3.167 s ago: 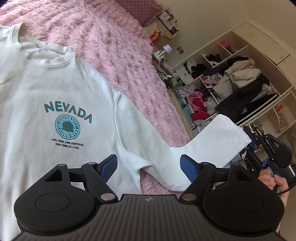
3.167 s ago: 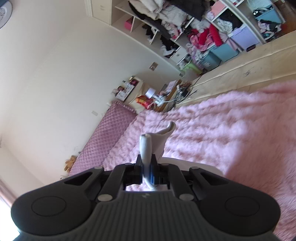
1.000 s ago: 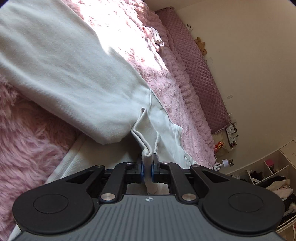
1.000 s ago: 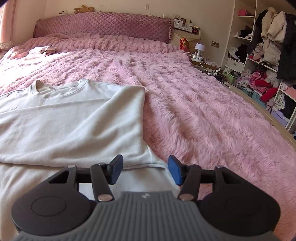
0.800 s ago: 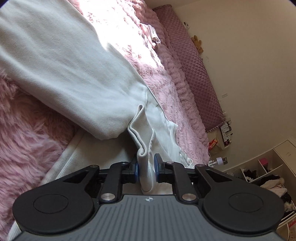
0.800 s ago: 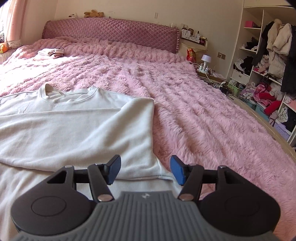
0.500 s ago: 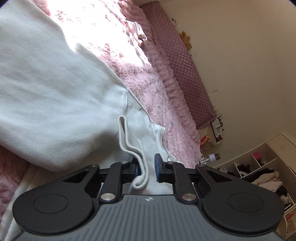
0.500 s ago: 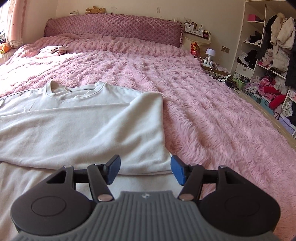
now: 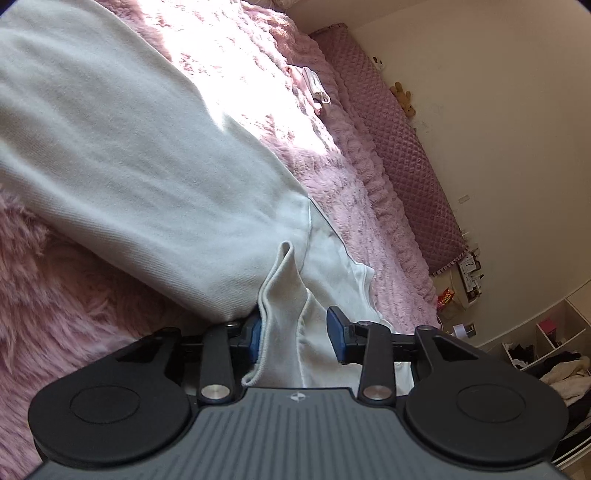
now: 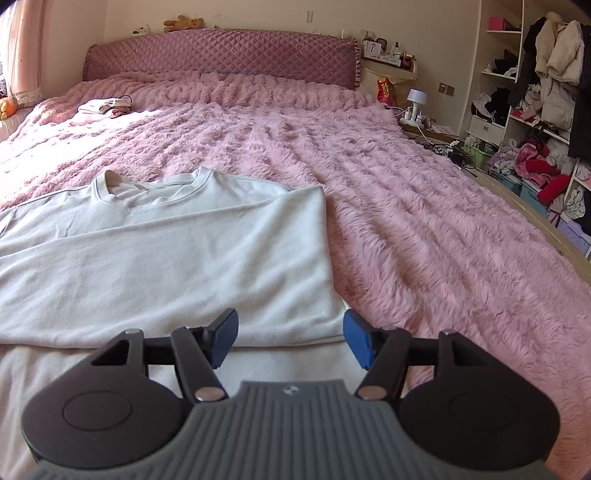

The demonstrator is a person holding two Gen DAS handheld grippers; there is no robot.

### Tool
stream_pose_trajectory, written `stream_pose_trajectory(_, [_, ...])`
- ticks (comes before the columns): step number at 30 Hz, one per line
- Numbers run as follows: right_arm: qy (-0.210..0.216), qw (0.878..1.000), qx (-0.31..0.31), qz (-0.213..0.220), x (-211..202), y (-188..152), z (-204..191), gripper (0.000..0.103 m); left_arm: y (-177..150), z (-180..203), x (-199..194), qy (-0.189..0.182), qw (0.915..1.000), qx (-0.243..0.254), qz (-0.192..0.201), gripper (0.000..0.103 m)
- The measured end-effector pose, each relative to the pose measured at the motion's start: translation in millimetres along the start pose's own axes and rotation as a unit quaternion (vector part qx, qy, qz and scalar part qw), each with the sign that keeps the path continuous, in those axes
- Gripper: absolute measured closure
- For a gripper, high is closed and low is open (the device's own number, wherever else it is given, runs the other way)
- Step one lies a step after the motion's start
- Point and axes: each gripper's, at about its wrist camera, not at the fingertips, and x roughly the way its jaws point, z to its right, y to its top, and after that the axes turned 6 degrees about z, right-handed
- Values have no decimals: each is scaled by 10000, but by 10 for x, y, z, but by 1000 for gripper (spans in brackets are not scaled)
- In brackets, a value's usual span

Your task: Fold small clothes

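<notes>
Bedding first: I record a pink fluffy blanket (image 10: 424, 229) covering the whole bed, with a quilted mauve headboard (image 10: 221, 55) against a cream wall and a small teddy bear (image 10: 183, 23) sitting on top of it. A little heap of pale garments (image 10: 105, 107) lies near the pillow end, well apart from the work. To the right of the bed I note open shelves (image 10: 532, 96) crowded with coats and clothes, and a white lamp (image 10: 416, 101) on the bedside ledge.

The white sweatshirt (image 10: 166, 251) lies flat on the blanket, collar toward the headboard, one sleeve folded across the chest.

My left tongs (image 9: 295, 334) sit low and rolled to one side, right at the garment's edge. Their jaws stand parted, and a ribbed cuff (image 9: 280, 291) rises loosely between them; the left pad touches it, the right pad stands clear. I read these tongs as released, not gripping.

My right tongs (image 10: 290, 341) hover level just above the near part of the sweatshirt, pointing toward the headboard, jaws spread wide and holding nothing.
</notes>
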Motion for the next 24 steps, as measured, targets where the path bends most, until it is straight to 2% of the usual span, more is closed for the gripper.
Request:
stream_pose_trajectory(2, [178,9998,9,45,-110,24,-96,42,88,26,-199,-125,9999,-53,-9,28])
stream_pose_trajectory(6, [655,9978,-5,122,-321,61,-408,40,274,-17,-818,-64,9991,156,387,21])
stream_pose_trajectory(9, [1028,9945,-115,182,-468,88,-718,39,455,-133,-1246,305,9969,296,659,14])
stream_pose_trajectory(11, [1237,9917,-241,258,-566,105,-927,37,652,-261,-1544,763,9927,306,883,12])
stream_pose_trajectory(15, [1590,9847,-573,414,-770,111,-1358,36,872,-638,-2080,1308,9755,-83,1765,10])
stream_pose_trajectory(16, [1648,9834,-630,429,-806,109,-1432,36,921,-782,-2217,1425,9676,-290,2062,10])
stream_pose_trajectory(18, [1765,9803,-764,437,-884,101,-1584,36,984,-1008,-2392,1456,9566,-696,2425,10])
stream_pose_trajectory(21, [1831,9770,-1009,412,-959,82,-1744,32,1081,-1303,-2479,1306,9463,-1241,2684,11])
stream_pose_trajectory(24, [1793,9761,-1178,348,-982,76,-1813,31,1155,-1436,-2454,1249,9396,-1390,2869,11])
